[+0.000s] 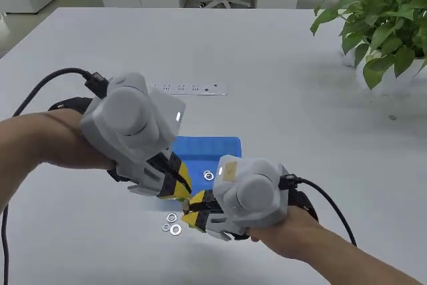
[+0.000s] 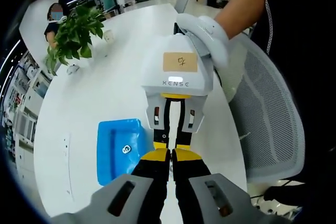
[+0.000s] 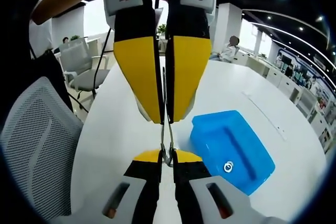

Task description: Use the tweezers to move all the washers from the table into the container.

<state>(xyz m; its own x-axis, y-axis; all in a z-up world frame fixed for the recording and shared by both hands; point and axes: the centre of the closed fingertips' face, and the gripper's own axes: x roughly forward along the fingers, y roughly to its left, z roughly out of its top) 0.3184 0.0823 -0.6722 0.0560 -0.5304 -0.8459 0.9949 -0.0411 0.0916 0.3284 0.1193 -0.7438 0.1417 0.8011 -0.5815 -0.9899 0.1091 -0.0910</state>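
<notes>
A blue container (image 1: 200, 151) lies on the white table (image 1: 267, 58) with one washer (image 1: 209, 176) inside it. Three washers (image 1: 172, 219) lie loose on the table just in front of it. My left gripper (image 1: 181, 188) and right gripper (image 1: 193, 208) meet tip to tip over the container's near left corner. In the right gripper view thin metal tweezers (image 3: 167, 139) run from the left gripper (image 3: 164, 119), shut on them, down into my right gripper (image 3: 167, 157), also shut on them. In the left gripper view the left gripper (image 2: 169, 156) faces the right gripper (image 2: 169, 143) beside the container (image 2: 113, 163).
A white power strip (image 1: 190, 89) lies beyond the container. A potted plant (image 1: 383, 25) stands at the far right of the table. A grey mesh chair (image 2: 268, 119) sits at the near table edge. Cables trail from both grippers.
</notes>
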